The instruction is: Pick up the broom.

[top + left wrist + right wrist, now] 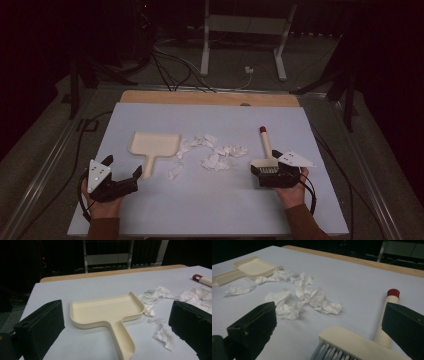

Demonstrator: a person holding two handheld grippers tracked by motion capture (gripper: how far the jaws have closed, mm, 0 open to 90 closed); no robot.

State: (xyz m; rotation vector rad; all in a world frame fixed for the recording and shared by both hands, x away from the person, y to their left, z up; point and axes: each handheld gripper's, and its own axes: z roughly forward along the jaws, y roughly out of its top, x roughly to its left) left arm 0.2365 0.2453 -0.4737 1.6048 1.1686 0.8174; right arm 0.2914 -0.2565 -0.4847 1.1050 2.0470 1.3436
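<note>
Gaping wide, both tools (122, 172) (270, 172) flank crumpled tissue (220, 157), smooth dustpan (152, 145), bristled brush (265, 162).

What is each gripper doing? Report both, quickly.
Left gripper: open, holding nothing, just short of the dustpan handle.
Right gripper: open, holding nothing, brush head between its jaws.

White frame legs (207, 40), cables (172, 67) behind table.
</note>
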